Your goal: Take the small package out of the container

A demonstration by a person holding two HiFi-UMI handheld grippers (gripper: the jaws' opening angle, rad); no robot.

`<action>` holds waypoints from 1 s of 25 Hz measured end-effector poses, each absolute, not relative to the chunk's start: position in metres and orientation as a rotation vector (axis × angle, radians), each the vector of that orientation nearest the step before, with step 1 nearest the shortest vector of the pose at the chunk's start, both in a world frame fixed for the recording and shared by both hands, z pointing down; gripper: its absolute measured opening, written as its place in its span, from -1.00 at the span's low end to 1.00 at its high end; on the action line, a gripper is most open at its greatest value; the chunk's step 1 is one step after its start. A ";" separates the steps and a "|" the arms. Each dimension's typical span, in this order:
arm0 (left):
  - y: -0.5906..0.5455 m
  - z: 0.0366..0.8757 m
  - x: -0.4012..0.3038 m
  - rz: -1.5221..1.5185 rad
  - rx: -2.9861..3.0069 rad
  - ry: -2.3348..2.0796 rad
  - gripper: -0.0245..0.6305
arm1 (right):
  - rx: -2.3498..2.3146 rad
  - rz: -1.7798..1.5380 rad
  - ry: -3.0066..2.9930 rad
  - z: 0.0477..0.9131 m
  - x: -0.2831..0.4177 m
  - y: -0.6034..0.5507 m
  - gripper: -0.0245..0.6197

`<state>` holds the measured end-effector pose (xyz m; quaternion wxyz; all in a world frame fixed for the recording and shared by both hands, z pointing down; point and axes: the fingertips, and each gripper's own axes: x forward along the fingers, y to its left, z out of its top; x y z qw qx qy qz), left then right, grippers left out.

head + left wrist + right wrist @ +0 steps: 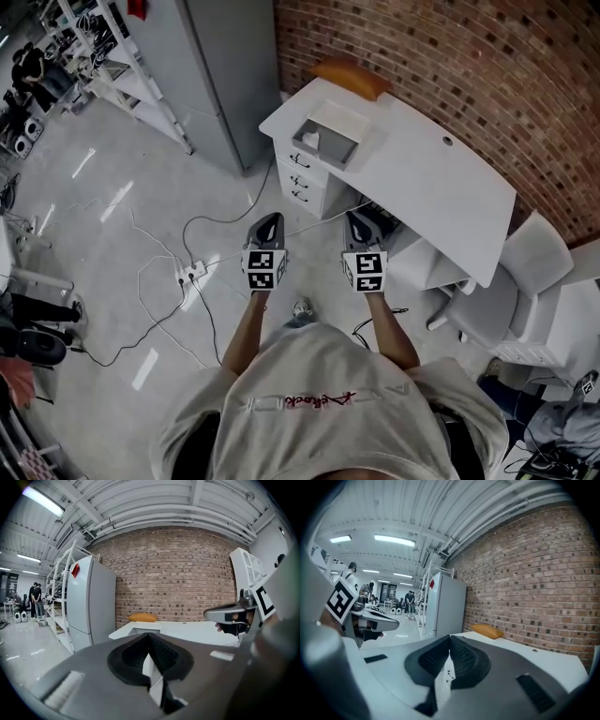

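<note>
A shallow grey container (330,134) sits on the white desk (422,183) near its left end. The small pale package (310,140) lies in its left corner. I hold both grippers side by side over the floor, short of the desk and pointing toward it. My left gripper (269,223) is shut with nothing between its pads, and so is my right gripper (359,220). In the left gripper view the shut left gripper (149,641) faces the container (138,629). In the right gripper view the right gripper (450,644) is also shut and holds nothing.
An orange cushion (352,77) lies at the desk's far corner against the brick wall. A grey cabinet (225,75) and white shelving (122,70) stand to the left. Cables and a power strip (192,274) lie on the floor. A chair (525,281) stands at the right.
</note>
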<state>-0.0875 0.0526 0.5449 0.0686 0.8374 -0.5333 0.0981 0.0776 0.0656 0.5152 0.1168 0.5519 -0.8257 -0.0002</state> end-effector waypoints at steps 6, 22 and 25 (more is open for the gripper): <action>0.003 0.545 -0.101 0.298 2.520 -1.600 -0.90 | 1.612 -0.014 -2.410 0.510 0.063 0.017 -0.89; -0.057 0.548 -0.106 0.317 2.576 -1.533 -0.90 | 1.665 -0.010 -2.373 0.514 0.052 -0.037 -0.89; -0.055 0.553 -0.106 0.321 2.569 -1.528 -0.90 | 1.660 0.005 -2.365 0.520 0.054 -0.034 -0.89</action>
